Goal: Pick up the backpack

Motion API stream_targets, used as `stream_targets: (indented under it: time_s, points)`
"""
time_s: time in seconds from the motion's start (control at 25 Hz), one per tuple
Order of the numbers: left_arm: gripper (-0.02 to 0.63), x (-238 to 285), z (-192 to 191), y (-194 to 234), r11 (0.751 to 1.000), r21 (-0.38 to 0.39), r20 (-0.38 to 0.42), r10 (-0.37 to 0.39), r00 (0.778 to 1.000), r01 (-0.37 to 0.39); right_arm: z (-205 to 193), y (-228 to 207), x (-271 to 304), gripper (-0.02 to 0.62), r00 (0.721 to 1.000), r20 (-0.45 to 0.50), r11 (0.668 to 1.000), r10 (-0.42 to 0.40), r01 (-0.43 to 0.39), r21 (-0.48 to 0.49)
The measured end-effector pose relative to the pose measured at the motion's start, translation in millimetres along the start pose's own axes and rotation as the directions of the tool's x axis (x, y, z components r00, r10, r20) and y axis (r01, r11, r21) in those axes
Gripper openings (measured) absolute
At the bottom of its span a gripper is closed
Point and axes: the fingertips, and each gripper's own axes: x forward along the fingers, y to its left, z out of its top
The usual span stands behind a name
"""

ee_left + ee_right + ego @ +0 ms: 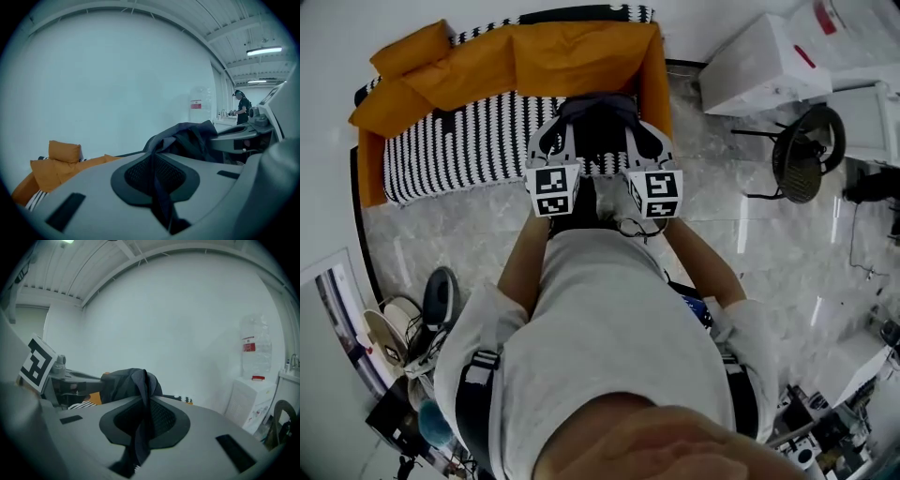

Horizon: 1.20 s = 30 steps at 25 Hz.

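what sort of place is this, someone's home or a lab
Probably a mock living corner in a lab or workshop hall: an orange sofa with a black-and-white striped seat on glossy marbled floor tiles, a bare beamed ceiling with a strip light, and a white water dispenser.

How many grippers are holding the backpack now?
2. The left gripper is shut on a dark fold of the backpack, on the left in the head view; the right gripper is shut on another fold, on the right.

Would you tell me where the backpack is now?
Head view, centre: the backpack is gripped by left tool and right tool, before the orange sofa.
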Motion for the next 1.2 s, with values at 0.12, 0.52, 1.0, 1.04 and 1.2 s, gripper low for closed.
stream_targets:
  time_s: [0.12,0.52,1.0,1.04,1.2]
  points:
    - [0.034,-18.2,3.5,-4.1,1.0,-0.013,0.022,0.018,1.0,-0.018,6.5,5.0,-13.9,0.061,1.0,0.017,1.0,0.018,-0.018,-0.01]
    - [0.032,-81.5,-1.0,-8.6,0.998,-0.051,0.036,0.049,0.998,-0.047,5.6,47.8,-64.5,0.06,0.997,0.026,0.997,0.078,-0.077,-0.021]
    - [0.032,-146.1,-14.1,-12.6,0.995,-0.053,0.051,0.084,0.995,-0.081,-3.3,85.2,-98.7,0.06,0.993,0.058,0.994,0.104,-0.103,-0.021]
    - [0.032,-150.2,-14.1,-14.0,0.995,-0.05,0.057,0.085,0.995,-0.082,-3.3,87.1,-102.7,0.06,0.993,0.062,0.995,0.103,-0.101,-0.025]
    - [0.032,-161.3,-11.0,-18.3,0.995,-0.054,0.088,0.094,0.992,-0.089,1.2,95.1,-116.3,0.06,0.993,0.076,0.995,0.094,-0.09,-0.051]
